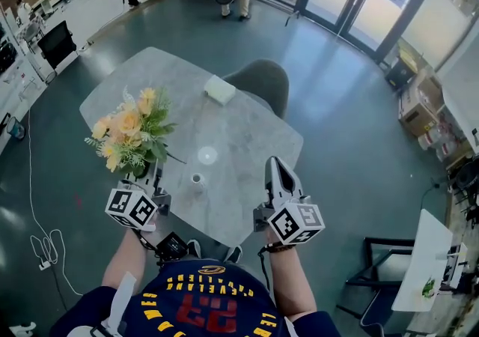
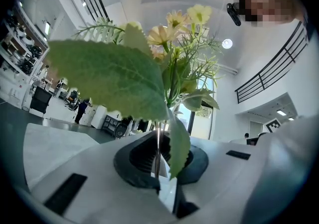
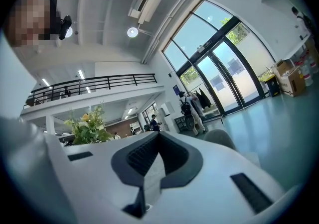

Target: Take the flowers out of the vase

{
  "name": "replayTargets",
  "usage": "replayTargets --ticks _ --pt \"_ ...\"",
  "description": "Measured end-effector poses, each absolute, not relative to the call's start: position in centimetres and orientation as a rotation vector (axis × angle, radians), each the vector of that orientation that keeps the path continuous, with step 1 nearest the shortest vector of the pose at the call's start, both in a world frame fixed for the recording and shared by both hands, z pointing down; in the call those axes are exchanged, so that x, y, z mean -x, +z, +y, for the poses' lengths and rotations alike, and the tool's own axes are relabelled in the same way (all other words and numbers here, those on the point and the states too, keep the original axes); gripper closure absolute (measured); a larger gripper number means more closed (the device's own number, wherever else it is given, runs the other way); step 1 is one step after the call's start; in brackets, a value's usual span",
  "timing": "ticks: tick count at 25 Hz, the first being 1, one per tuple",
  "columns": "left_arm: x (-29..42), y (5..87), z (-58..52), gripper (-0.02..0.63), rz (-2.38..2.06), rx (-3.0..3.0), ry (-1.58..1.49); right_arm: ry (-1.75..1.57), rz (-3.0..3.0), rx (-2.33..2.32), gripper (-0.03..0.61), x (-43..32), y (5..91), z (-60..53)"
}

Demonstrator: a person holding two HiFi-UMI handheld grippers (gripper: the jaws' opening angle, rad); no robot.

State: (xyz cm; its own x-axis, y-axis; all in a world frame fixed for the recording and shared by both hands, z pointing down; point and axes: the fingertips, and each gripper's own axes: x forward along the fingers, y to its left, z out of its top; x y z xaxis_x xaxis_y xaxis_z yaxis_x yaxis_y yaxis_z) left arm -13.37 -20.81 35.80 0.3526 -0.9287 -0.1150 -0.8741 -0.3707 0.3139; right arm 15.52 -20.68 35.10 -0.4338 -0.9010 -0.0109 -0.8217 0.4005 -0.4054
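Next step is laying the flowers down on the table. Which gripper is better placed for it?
Left. The left gripper is shut on the stems of the flowers, clear of the vase and above the table. The right gripper is shut on nothing, off to the side.

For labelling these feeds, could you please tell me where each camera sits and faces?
Head view: on the person's head, steeply down at the table; both forearms show.
Left gripper view: on the left gripper, along jaws shut on the flowers.
Right gripper view: on the right gripper, along empty shut jaws, toward glass doors.
Shared: flowers, in all three.
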Motion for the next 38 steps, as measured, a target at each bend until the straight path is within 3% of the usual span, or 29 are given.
replayTargets --ticks 38 --pt "14.7 35.7 -19.7 0.593 -1.721 -2.356 -0.409 -0.403 2.520 1.395 0.572 -12.3 33.1 -21.8"
